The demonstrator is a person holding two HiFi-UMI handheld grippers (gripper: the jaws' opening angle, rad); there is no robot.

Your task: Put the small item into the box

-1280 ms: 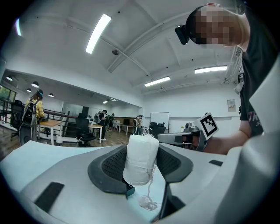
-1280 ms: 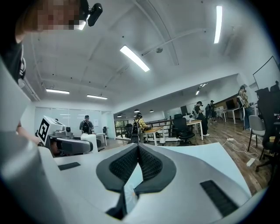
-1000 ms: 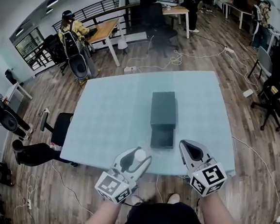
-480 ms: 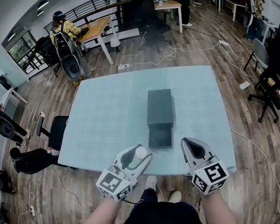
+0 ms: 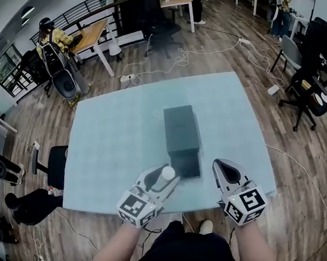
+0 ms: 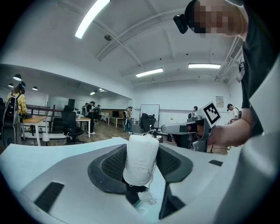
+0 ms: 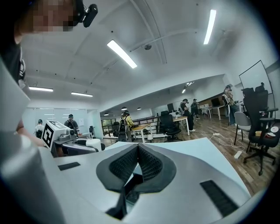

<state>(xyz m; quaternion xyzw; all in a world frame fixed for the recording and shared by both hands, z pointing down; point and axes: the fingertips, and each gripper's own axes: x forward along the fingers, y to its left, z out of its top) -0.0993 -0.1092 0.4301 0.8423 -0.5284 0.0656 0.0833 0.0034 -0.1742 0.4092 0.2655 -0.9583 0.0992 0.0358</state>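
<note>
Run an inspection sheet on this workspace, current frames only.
Surface: light blue table, flat, bare apart from the box.
Job's things: dark box near the table's middle, its near end apparently open; small white roll not in the box.
Clutter: nothing seen on the table.
Grippers: left hand-held gripper clamped on the roll, at the table's near edge; right hand-held gripper closed, nothing between its jaws.
Cables: white cables loose on the floor beyond the table; another on the right.
Surroundings: office chair on the left, desks and people behind.
</note>
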